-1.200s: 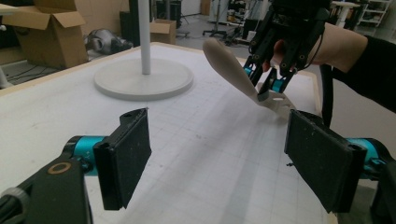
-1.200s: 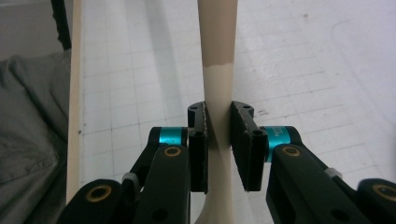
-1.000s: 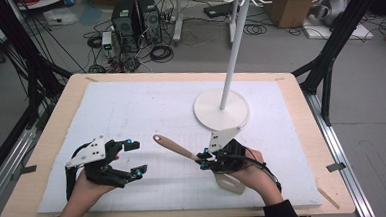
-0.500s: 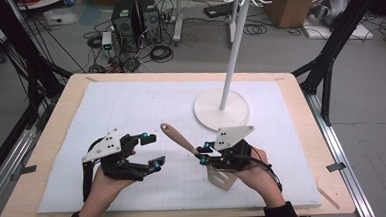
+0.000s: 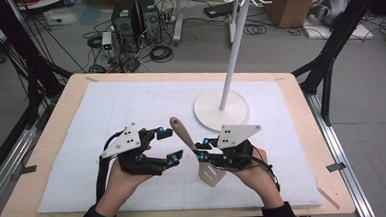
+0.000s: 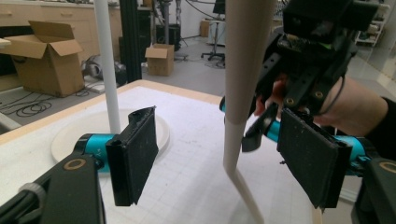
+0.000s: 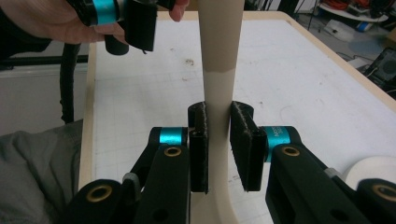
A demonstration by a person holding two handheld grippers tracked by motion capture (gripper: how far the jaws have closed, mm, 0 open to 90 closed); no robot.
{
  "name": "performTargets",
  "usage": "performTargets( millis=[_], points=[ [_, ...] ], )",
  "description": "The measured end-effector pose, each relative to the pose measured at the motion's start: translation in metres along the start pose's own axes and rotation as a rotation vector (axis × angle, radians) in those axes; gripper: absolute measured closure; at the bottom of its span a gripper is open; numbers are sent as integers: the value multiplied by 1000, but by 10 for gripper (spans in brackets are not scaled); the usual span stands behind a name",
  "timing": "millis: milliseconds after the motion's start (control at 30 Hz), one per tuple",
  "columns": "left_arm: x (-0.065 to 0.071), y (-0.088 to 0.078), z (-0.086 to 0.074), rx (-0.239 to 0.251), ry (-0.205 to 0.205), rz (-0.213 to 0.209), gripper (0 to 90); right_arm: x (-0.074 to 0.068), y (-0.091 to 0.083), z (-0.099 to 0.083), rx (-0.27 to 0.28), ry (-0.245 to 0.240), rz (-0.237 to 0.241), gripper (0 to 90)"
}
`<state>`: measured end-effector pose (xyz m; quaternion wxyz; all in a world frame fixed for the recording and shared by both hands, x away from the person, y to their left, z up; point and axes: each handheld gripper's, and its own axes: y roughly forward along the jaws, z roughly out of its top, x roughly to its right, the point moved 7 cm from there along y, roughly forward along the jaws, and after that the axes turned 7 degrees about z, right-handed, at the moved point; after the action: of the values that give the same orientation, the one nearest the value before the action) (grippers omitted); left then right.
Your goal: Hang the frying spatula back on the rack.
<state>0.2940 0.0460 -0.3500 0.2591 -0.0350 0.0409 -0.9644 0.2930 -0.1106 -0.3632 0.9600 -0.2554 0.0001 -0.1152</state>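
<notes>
A spatula (image 5: 184,133) with a brown wooden handle and a pale slotted blade is held off the mat, handle up and tilted to the far left. My right gripper (image 5: 202,150) is shut on its neck; in the right gripper view both pads press the spatula (image 7: 218,51) just below the handle. My left gripper (image 5: 170,145) stands open beside it on the left. In the left gripper view the spatula (image 6: 243,70) hangs between the pads (image 6: 135,158) without touching them. Those jaws have just been closing.
A white rack stands at the back right of the white mat (image 5: 130,101), with a round base (image 5: 208,107) and a tall pole (image 5: 232,51). Wooden table edges (image 5: 56,110) frame the mat. Boxes, cables and computers lie on the floor beyond.
The left gripper moved right and up until its jaws straddle the spatula handle. The right gripper lifted the spatula a little, and the handle stands steeper.
</notes>
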Motion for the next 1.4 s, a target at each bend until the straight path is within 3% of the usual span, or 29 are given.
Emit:
performTargets(
  millis=[267,467,500,733,867,1000,1133,1267,1300,1367,1400],
  points=[
    [9,14,9,-4,19,11,352,1,-4,7,43,-7,-10,779],
    [15,22,15,9,38,3,464,0,-3,11,49,-16,-14,780],
    [17,25,16,3,61,13,497,0,-3,12,56,-16,-22,780],
    [18,26,18,19,76,17,640,1,-4,13,64,-10,-30,781],
    [21,26,18,22,107,17,729,1,-3,13,57,-1,-39,782],
    [20,26,20,34,132,31,752,2,-4,14,67,5,-43,782],
    [17,24,25,46,123,8,765,2,-6,17,93,14,-35,782],
    [17,22,31,48,143,-20,767,2,-8,19,125,5,-21,778],
    [18,20,34,40,149,-49,767,0,-12,20,163,-1,17,715],
    [17,19,36,36,152,-66,767,-1,-18,23,219,6,50,610],
    [16,17,37,37,156,-85,768,-2,-22,24,232,17,74,603]
  ],
)
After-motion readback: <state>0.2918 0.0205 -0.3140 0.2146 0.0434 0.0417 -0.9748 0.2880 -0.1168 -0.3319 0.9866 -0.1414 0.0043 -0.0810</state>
